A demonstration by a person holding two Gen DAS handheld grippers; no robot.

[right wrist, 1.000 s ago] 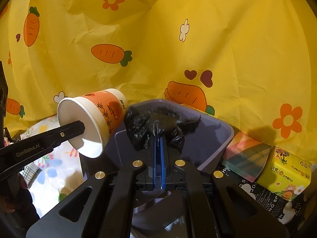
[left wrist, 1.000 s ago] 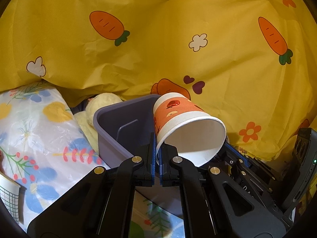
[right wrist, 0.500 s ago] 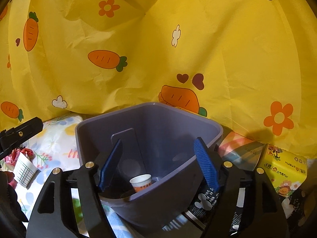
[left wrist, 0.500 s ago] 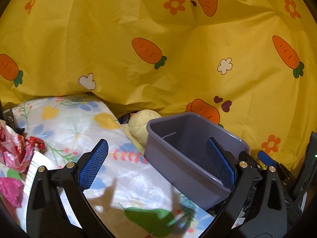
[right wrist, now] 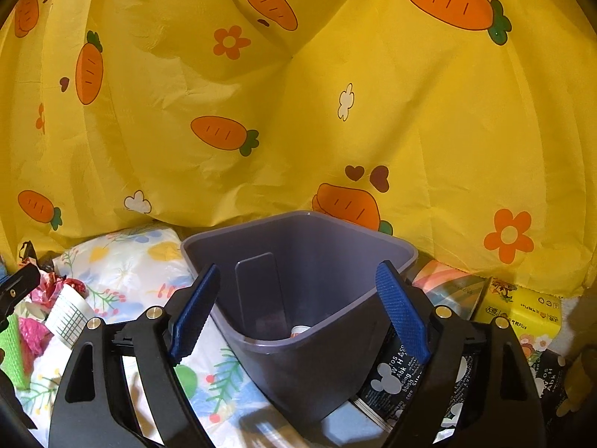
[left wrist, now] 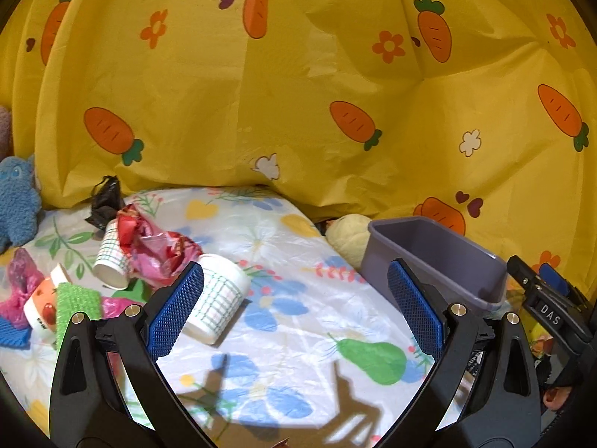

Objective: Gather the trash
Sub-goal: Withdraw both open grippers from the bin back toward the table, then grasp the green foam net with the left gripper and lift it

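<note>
Left gripper (left wrist: 294, 306): jaws spread wide, empty, aimed at a checked paper cup (left wrist: 220, 298) lying toppled on the floral surface (left wrist: 298, 336).
Right gripper (right wrist: 294, 313): jaws just opening, empty, over the grey bin (right wrist: 298, 354).
Beyond: crumpled red wrapper (left wrist: 153, 246), awaiting collection.

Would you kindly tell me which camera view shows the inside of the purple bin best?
The right wrist view: it looks straight into the purple bin, showing a cup's rim at the bottom. The left wrist view shows only its side and rim.

carrot-print yellow cloth (left wrist: 298, 112), blue plush toy (left wrist: 16, 201), tissue pack (right wrist: 522, 311)
</note>
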